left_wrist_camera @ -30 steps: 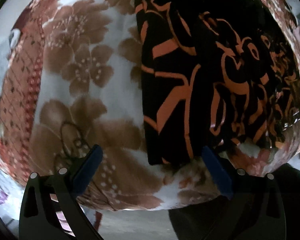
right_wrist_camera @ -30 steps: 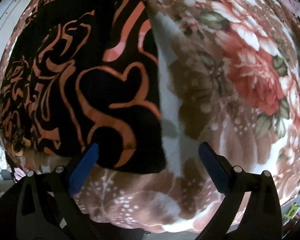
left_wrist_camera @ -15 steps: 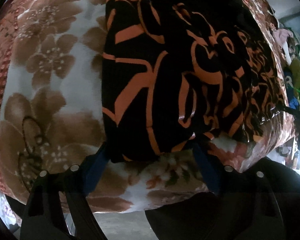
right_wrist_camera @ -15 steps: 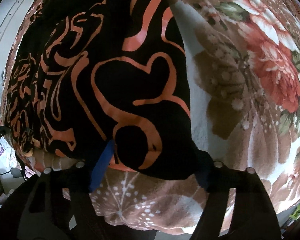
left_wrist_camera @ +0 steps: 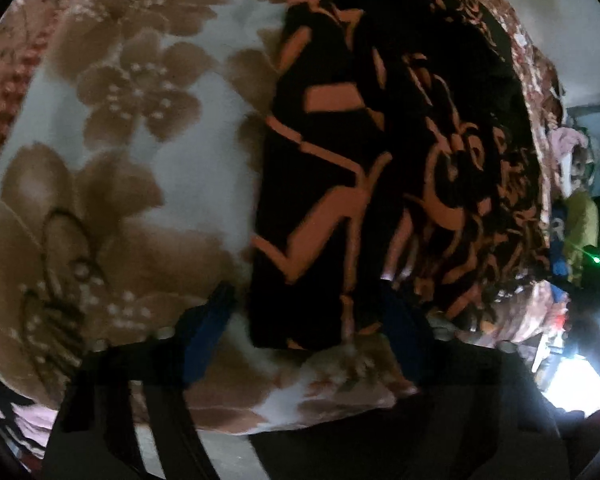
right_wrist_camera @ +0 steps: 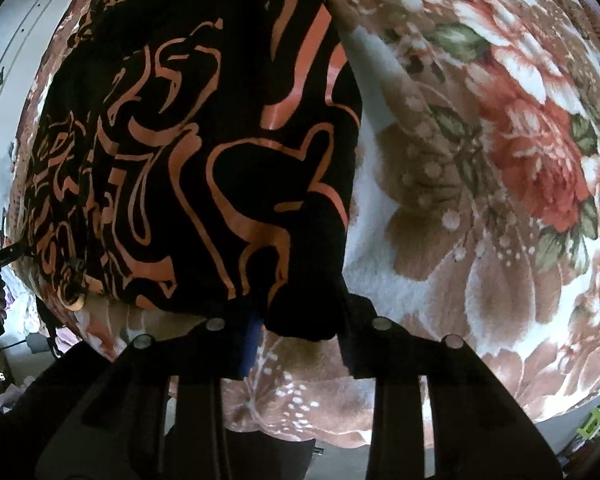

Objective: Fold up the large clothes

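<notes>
A black garment with orange swirl print lies folded on a floral blanket. My left gripper straddles the garment's near left corner, its blue-padded fingers on either side of the cloth with a gap still between them. In the right wrist view the same garment fills the left half. My right gripper has narrowed around the garment's near right corner, which bunches between the fingers and hides the pads.
The blanket covers a bed whose near edge runs just behind both grippers. Clutter of clothes and a bright light sit at the far right of the left wrist view. A white wall stands at the left.
Both grippers moved forward onto the garment's near corners and their fingers narrowed. The right one closed onto the corner; the left one narrowed around its corner.
</notes>
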A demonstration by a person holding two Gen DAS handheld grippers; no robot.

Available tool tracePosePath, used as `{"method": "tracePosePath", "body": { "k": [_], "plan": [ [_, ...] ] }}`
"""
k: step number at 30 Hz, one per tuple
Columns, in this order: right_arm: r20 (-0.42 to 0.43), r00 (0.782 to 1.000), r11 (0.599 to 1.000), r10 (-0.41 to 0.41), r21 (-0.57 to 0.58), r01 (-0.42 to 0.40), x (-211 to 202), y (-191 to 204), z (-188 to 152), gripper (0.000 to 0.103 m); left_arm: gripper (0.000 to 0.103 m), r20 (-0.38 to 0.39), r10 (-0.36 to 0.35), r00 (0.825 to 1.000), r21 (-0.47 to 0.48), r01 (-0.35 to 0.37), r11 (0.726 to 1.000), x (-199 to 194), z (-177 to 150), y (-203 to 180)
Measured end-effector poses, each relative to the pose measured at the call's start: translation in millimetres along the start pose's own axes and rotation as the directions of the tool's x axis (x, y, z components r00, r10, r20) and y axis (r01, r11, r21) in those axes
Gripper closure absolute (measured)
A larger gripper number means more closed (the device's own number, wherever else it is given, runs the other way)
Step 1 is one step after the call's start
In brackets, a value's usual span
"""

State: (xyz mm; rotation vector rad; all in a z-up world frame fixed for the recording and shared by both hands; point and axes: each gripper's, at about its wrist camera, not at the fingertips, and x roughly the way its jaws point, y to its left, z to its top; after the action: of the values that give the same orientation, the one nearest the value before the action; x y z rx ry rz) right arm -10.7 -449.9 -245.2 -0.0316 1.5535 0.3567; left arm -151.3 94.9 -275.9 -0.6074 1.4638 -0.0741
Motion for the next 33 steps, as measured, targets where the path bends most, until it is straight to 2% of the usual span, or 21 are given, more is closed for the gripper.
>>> {"method": "tracePosePath", "body": {
  "k": [3,4,5,6,7,8,10,12,14,15,16,18,21,24,28,29,33],
  "plan": [
    [0.002,1.0,1.0,-0.003,0.021,0.003,-1.9,5.6,2.9,0.066,0.059,-0.032,0.016,0.999,0.057,-0.015,0.998,6.2,0.6,-14.1],
    [0.002,1.0,1.0,0.001,0.028,-0.001,-1.3,4.9,3.5,0.062,0.063,-0.038,0.006,0.999,0.067,-0.004,0.998,6.0,2.3,-18.0],
    [0.002,1.0,0.999,0.003,0.032,-0.003,-1.8,5.9,3.8,0.061,0.073,-0.04,-0.016,0.999,0.071,0.019,0.997,3.3,4.6,-20.3],
    [0.005,1.0,0.999,-0.007,0.034,0.007,-3.3,7.8,4.8,0.06,0.074,-0.041,-0.032,0.999,0.075,0.035,0.997,0.9,7.2,-22.6],
    [0.005,1.0,1.0,-0.008,0.03,0.008,-3.2,9.0,6.6,0.052,0.074,-0.046,-0.033,0.998,0.08,0.037,0.996,1.5,8.9,-26.1],
    [0.001,1.0,1.0,-0.008,0.017,0.008,-4.6,8.4,9.8,0.048,0.074,-0.057,-0.021,0.998,0.089,0.026,0.996,4.8,10.0,-29.3],
    [0.016,1.0,1.0,-0.02,-0.013,0.021,-2.8,10.2,13.5,0.047,0.074,-0.073,0.003,0.997,0.097,0.004,0.995,11.9,10.0,-28.9],
    [0.01,1.0,0.999,-0.019,-0.034,0.019,1.2,19.2,18.9,0.046,0.074,-0.08,-0.012,0.997,0.071,0.018,0.997,12.7,11.0,-20.6],
    [0.009,1.0,0.999,-0.001,-0.04,0.001,4.2,24.2,24.0,0.058,0.077,-0.079,-0.029,0.996,0.055,0.034,0.998,11.9,11.3,-17.1],
    [0.004,1.0,0.999,-0.001,-0.045,0.001,4.9,24.7,26.0,0.074,0.08,-0.081,-0.033,0.996,0.057,0.038,0.998,11.4,10.8,-18.6],
    [-0.002,1.0,0.999,0.003,-0.048,-0.003,6.0,25.7,27.2,0.08,0.083,-0.082,-0.038,0.996,0.06,0.043,0.997,9.5,10.6,-19.1],
    [-0.011,1.0,0.999,-0.004,-0.047,0.004,2.2,26.9,28.5,0.084,0.089,-0.087,-0.059,0.994,0.07,0.065,0.995,4.7,11.2,-24.2],
    [-0.031,1.0,0.999,-0.003,-0.051,0.001,0.9,29.8,26.8,0.088,0.091,-0.09,-0.065,0.994,0.095,0.074,0.993,1.5,14.3,-32.9],
    [-0.048,0.999,0.999,0.004,-0.038,-0.006,1.1,22.1,23.5,0.09,0.092,-0.076,-0.094,0.993,0.066,0.099,0.993,-0.9,19.7,-33.6],
    [-0.009,0.991,0.989,0.13,0.071,-0.129,-15.0,12.8,33.7,0.091,0.093,-0.033,-0.142,0.989,0.079,0.144,0.986,-17.5,32.2,-53.3],
    [0.007,0.988,0.986,0.154,0.067,-0.154,-21.8,16.6,38.5,0.091,0.093,-0.021,-0.154,0.988,0.099,0.156,0.983,-24.1,37.5,-62.7],
    [0.054,0.984,0.985,0.171,-0.011,-0.171,-46.6,40.1,64.3,0.091,0.093,0.014,-0.173,0.985,0.189,0.168,0.968,-43.9,59.9,-96.8]
  ]
}}
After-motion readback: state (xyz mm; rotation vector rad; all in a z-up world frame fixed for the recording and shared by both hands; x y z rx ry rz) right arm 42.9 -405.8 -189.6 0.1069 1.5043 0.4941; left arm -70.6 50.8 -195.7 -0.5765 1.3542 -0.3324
